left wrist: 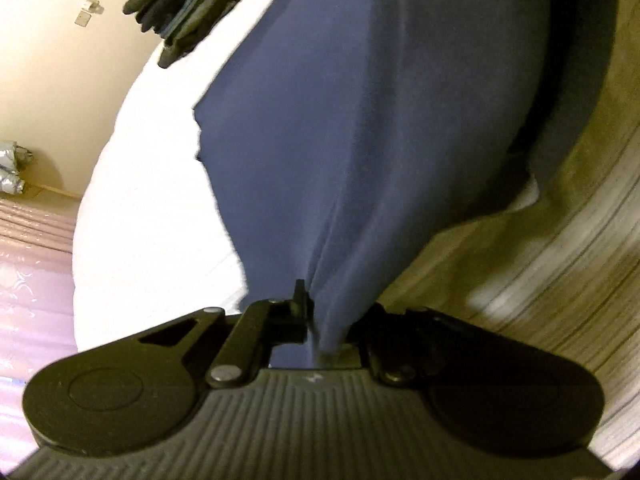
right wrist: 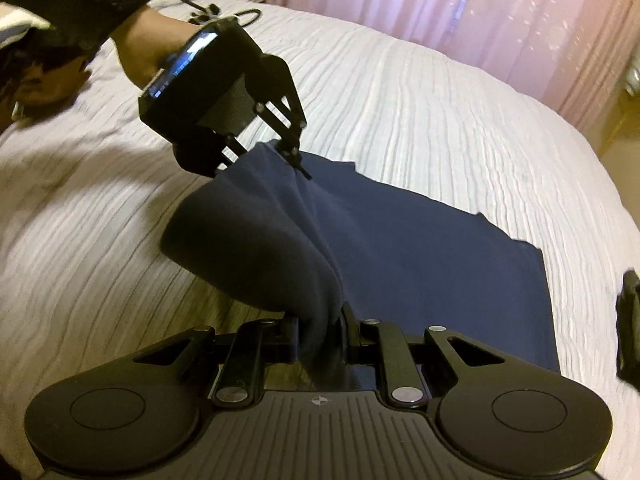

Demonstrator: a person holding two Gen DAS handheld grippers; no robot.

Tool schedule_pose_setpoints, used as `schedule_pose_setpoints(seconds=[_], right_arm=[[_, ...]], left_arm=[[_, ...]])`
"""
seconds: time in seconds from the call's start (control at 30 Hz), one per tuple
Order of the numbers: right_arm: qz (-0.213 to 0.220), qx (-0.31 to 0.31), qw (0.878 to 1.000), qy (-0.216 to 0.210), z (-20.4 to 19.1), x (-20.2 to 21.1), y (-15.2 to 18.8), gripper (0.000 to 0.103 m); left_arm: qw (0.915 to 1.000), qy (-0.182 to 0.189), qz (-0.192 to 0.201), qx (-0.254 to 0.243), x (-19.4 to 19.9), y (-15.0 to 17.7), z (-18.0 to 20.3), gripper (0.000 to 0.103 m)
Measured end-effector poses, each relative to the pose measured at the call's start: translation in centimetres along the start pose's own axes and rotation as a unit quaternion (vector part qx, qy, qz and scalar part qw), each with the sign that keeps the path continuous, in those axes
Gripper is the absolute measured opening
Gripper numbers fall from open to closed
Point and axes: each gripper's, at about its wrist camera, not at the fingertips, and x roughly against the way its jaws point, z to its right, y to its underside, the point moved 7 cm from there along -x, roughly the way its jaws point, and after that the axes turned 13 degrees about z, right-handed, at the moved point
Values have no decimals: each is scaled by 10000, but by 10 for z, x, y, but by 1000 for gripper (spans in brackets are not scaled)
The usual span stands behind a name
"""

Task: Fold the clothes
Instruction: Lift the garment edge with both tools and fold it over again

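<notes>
A navy blue garment (right wrist: 400,248) lies partly flat on a white ribbed bedspread (right wrist: 420,112). Its near edge is lifted off the bed. My right gripper (right wrist: 322,332) is shut on a bunched corner of the garment at the bottom of the right wrist view. My left gripper (right wrist: 290,156) is shut on another corner, farther back and to the left, held by a hand. In the left wrist view the left gripper (left wrist: 326,320) pinches the navy fabric (left wrist: 340,140), which stretches away over the bed.
A pile of dark folded clothes (left wrist: 180,4) sits on the bed's far part; a dark item (right wrist: 628,320) shows at the right edge. Pink curtains (right wrist: 480,8) hang behind the bed. Wood floor (left wrist: 540,260) and a cream wall (left wrist: 48,60) border the bed.
</notes>
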Motion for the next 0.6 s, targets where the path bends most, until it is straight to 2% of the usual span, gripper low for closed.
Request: schedule_pose_setpoints(seconds=[0.23, 0.47, 0.6], right_arm=[[210, -741, 9970, 97, 34, 22, -12, 17], [496, -1514, 9872, 48, 89, 45, -11, 16], [582, -2138, 9751, 68, 138, 62, -2, 16]], left_arm=[[9999, -115, 58, -77, 9, -28, -44, 6], [9994, -10, -184, -290, -24, -62, -75, 6], [9982, 116, -131, -575, -52, -100, -112, 6]])
